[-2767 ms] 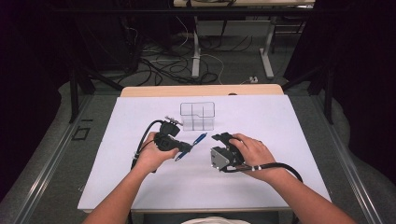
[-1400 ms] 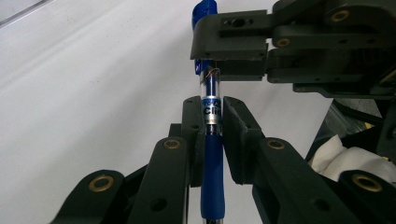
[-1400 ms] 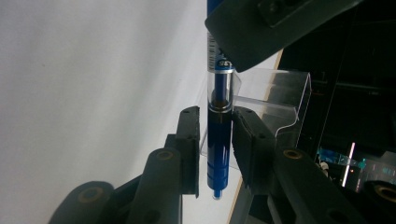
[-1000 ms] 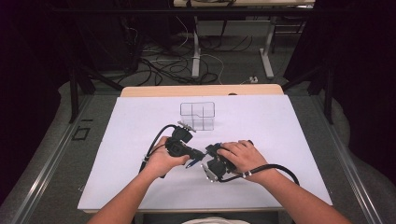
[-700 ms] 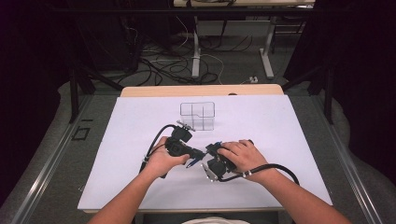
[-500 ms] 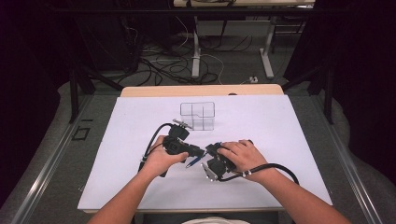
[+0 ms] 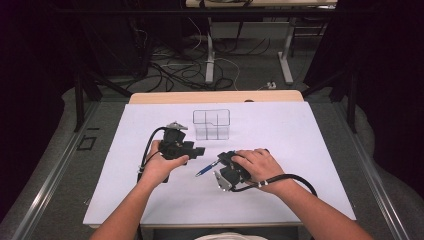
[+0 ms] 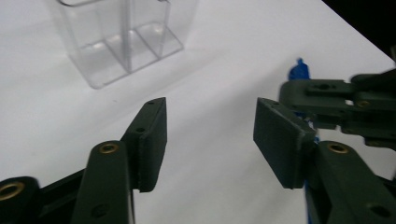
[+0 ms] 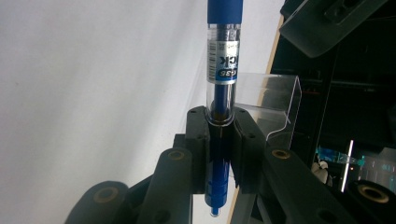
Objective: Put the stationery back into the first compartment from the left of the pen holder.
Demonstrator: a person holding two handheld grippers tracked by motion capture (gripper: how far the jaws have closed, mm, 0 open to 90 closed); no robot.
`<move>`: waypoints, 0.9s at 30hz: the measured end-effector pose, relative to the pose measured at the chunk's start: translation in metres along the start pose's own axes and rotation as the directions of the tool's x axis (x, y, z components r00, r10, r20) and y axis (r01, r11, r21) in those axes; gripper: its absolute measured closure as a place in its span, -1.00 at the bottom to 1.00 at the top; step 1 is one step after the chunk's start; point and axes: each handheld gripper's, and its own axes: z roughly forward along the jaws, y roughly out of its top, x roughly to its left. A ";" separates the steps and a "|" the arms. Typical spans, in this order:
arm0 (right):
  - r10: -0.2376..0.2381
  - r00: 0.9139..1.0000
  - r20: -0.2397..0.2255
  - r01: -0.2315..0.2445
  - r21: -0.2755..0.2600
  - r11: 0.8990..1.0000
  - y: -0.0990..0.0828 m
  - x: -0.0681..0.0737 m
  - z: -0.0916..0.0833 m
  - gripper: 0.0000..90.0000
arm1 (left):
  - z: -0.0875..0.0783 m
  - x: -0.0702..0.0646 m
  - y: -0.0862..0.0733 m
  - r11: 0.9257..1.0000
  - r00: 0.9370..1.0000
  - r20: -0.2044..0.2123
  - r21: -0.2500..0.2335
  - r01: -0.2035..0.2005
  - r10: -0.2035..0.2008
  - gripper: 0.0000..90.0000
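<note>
White surface (image 7: 310, 150) before us, dark room behind: our right tongs (image 9: 219, 140) clamp the blue pen (image 9: 223, 56); our left tongs (image 8: 210, 135), jaws just opening, are empty after the handover. Dropping the pen into the clear organizer (image 7: 211, 124) remains

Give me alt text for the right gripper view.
The right tongs are shut on a blue pen, which runs straight up between the black pads. Behind lie a white table and a clear plastic organiser.
</note>
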 end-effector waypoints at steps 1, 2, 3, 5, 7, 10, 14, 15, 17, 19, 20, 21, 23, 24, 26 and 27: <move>0.017 1.000 -0.006 -0.017 0.011 1.000 0.000 0.000 -0.001 0.75 | -0.001 0.003 -0.001 1.000 1.000 -0.007 -0.014 0.004 -0.004 -0.09; 0.021 1.000 -0.003 -0.021 0.007 1.000 0.001 -0.001 0.000 0.75 | -0.002 0.006 -0.001 1.000 1.000 -0.026 -0.017 -0.001 0.001 -0.12; 0.030 1.000 -0.003 -0.030 0.006 1.000 0.001 -0.001 0.000 0.75 | -0.003 0.008 -0.001 1.000 0.999 -0.034 -0.024 0.006 -0.007 -0.15; 0.053 0.998 0.023 -0.052 -0.009 0.999 0.001 -0.003 0.001 0.75 | -0.005 0.014 -0.002 0.999 0.998 -0.055 -0.037 0.009 -0.011 -0.21; 0.070 0.997 0.016 -0.069 -0.018 0.997 0.001 -0.007 0.001 0.75 | -0.008 0.021 -0.002 0.999 0.996 -0.087 -0.042 0.001 -0.004 -0.26; 0.144 0.989 0.023 -0.143 -0.046 0.989 0.001 -0.011 0.003 0.75 | -0.012 0.033 -0.003 0.998 0.994 -0.113 -0.065 -0.003 -0.005 -0.34; 0.237 0.971 0.003 -0.236 -0.077 0.969 0.000 -0.022 0.009 0.76 | -0.020 0.052 -0.007 0.995 0.986 -0.159 -0.093 0.042 -0.057 -0.41; 0.272 0.962 -0.001 -0.272 -0.077 0.959 0.000 -0.025 0.011 0.75 | -0.022 0.056 -0.008 0.994 0.984 -0.167 -0.100 0.049 -0.065 -0.42; 0.323 0.946 -0.021 -0.323 -0.086 0.942 -0.002 -0.033 0.016 0.75 | -0.025 0.063 -0.010 0.990 0.980 -0.180 -0.123 0.065 -0.086 -0.48; 0.347 0.937 -0.036 -0.348 -0.092 0.933 -0.005 -0.042 0.020 0.76 | -0.028 0.070 -0.012 0.989 0.976 -0.202 -0.136 0.060 -0.087 -0.57; 0.385 0.922 -0.037 -0.386 -0.100 0.917 -0.006 -0.047 0.024 0.76 | -0.029 0.072 -0.013 0.988 0.975 -0.204 -0.143 0.064 -0.093 -0.62; 0.397 0.917 -0.042 -0.399 -0.105 0.911 -0.007 -0.050 0.026 0.76 | -0.030 0.074 -0.014 0.986 0.973 -0.207 -0.150 0.069 -0.099 -0.65; 0.441 0.896 -0.055 -0.445 -0.119 0.888 -0.008 -0.059 0.031 0.76 | -0.032 0.079 -0.016 0.986 0.970 -0.222 -0.154 0.063 -0.097 -0.66; 0.449 0.891 -0.064 -0.454 -0.123 0.883 -0.009 -0.064 0.033 0.76 | -0.032 0.081 -0.017 0.984 0.967 -0.229 -0.162 0.072 -0.108 -0.67; 0.493 0.867 -0.076 -0.498 -0.145 0.855 -0.010 -0.072 0.038 0.75 | -0.032 0.084 -0.018 0.983 0.963 -0.242 -0.164 0.077 -0.116 -0.77; 0.529 0.845 -0.077 -0.534 -0.152 0.832 -0.009 -0.076 0.041 0.76 | -0.032 0.086 -0.018 0.982 0.962 -0.245 -0.168 0.080 -0.121 -0.82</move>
